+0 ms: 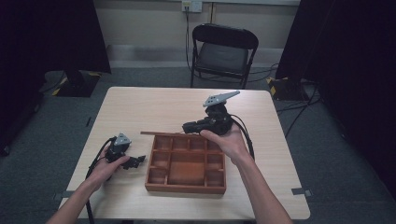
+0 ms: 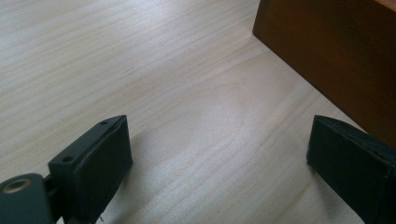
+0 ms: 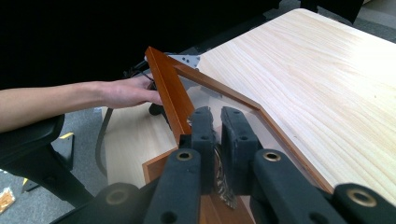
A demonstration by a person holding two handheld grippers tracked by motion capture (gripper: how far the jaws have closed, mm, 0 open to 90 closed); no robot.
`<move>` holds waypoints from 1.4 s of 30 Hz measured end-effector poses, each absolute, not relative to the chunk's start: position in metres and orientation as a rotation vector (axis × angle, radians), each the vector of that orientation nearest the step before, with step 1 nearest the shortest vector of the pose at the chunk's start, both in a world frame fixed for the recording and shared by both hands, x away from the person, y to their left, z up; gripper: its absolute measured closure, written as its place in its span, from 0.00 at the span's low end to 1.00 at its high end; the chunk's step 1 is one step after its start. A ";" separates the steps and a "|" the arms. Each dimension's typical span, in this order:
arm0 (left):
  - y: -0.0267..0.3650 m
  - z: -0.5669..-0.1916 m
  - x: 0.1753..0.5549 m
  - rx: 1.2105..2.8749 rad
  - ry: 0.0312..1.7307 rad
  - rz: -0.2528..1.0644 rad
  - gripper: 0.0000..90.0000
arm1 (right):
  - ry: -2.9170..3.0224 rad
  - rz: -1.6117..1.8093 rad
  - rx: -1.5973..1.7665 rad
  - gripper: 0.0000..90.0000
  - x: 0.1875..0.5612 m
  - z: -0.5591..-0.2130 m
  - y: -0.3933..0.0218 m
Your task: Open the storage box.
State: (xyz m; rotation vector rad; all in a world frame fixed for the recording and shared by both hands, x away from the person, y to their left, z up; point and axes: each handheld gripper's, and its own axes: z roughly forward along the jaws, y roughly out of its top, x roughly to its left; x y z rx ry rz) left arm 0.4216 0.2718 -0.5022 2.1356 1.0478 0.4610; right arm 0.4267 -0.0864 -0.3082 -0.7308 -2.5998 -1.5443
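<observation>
Right gripper at box's 12 o'clock, jaws nearly closed, pinching the glass lid's edge. Left gripper at box's 9 o'clock, jaws wide, empty, on table.

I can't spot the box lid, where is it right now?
In the high view the lid stands raised along the far edge of the wooden box, mid-table, with the right tool shut on it; the left tool rests open left of the box.

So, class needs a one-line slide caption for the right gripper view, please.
Right gripper shut on the raised glazed lid of a wooden compartment box, light wooden table beyond.
</observation>
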 end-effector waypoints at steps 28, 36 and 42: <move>0.272 -0.502 0.422 2.136 1.048 0.461 0.07 | -2.597 -1.545 -0.725 0.93 0.427 -0.309 -0.087; 0.272 -0.502 0.422 2.136 1.048 0.461 0.07 | -2.594 -1.547 -0.729 0.93 0.427 -0.308 -0.087; 0.272 -0.502 0.422 2.136 1.048 0.461 0.06 | -2.596 -1.546 -0.727 0.93 0.427 -0.309 -0.087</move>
